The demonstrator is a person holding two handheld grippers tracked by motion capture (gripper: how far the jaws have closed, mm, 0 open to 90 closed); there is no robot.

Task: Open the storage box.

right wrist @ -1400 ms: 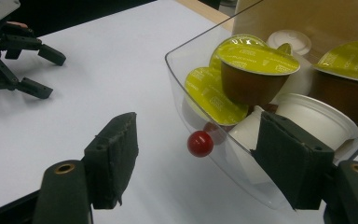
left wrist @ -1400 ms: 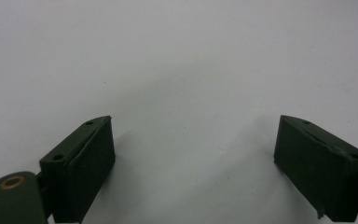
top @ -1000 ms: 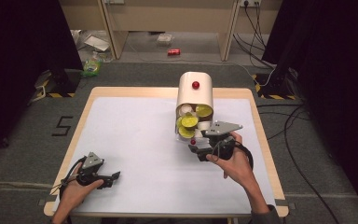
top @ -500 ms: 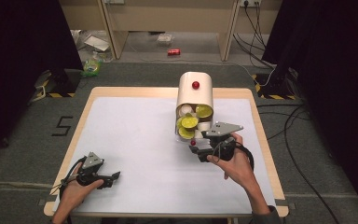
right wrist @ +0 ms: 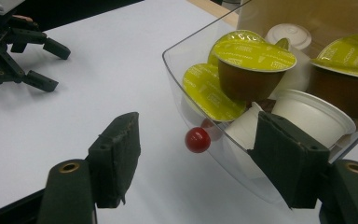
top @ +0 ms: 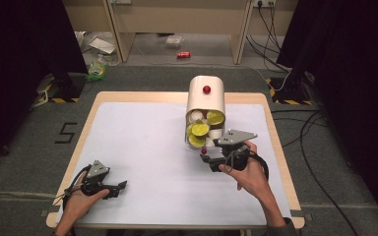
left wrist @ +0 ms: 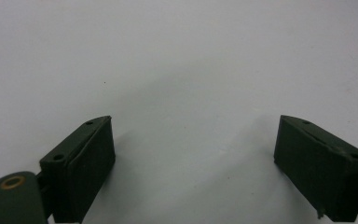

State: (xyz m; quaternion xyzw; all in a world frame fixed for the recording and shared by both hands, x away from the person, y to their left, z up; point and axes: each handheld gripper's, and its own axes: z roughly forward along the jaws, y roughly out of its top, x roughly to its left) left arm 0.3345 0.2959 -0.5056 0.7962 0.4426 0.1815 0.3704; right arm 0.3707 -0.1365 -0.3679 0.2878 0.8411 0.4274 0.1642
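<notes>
The drawer of the capsule dispenser stands pulled out toward the person at mid-table, right of centre, on the white table. It is clear plastic, with a red knob on its front wall, and holds green-lidded capsules and white capsules in a loose pile. The right gripper sits just in front of the drawer; in the right gripper view its jaws stand apart, one on each side of the knob, neither touching it. The left gripper rests near the table's front left corner, well apart from the dispenser; in the left gripper view its jaws are wide apart over bare table, nothing between them.
</notes>
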